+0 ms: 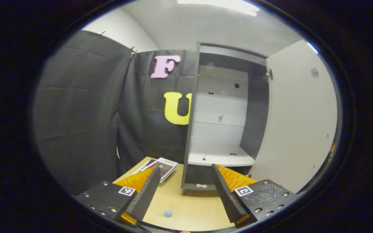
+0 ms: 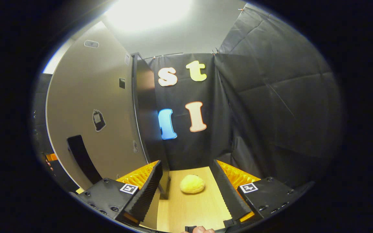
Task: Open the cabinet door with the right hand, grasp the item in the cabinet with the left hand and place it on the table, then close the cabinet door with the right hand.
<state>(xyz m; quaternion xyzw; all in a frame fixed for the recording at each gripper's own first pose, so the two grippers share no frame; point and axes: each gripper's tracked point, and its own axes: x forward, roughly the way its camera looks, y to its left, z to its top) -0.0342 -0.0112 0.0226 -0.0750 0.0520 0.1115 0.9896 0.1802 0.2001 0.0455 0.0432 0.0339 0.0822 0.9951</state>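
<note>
Yellow ball (image 2: 192, 184) sat on the table (image 2: 202, 207), near the cabinet's front corner, untouched. Right gripper (image 2: 186, 181) hung over it, jaws spread, empty. Door (image 2: 89, 110) stood wide open. Left gripper (image 1: 186, 181) faced the cabinet (image 1: 220, 129), jaws spread, booklet (image 1: 163, 168) off left.

A pale wood tabletop (image 1: 191, 210) carries the cabinet (image 1: 193, 186), which stands on it with its door open. Left of the cabinet lie a couple of booklets (image 1: 163, 167); nearer, a small blue object (image 1: 168, 212) — too small to identify. In the right gripper view, a fuzzy yellow ball (image 2: 192, 184) rests on the wood — just beside the cabinet's corner.
</note>
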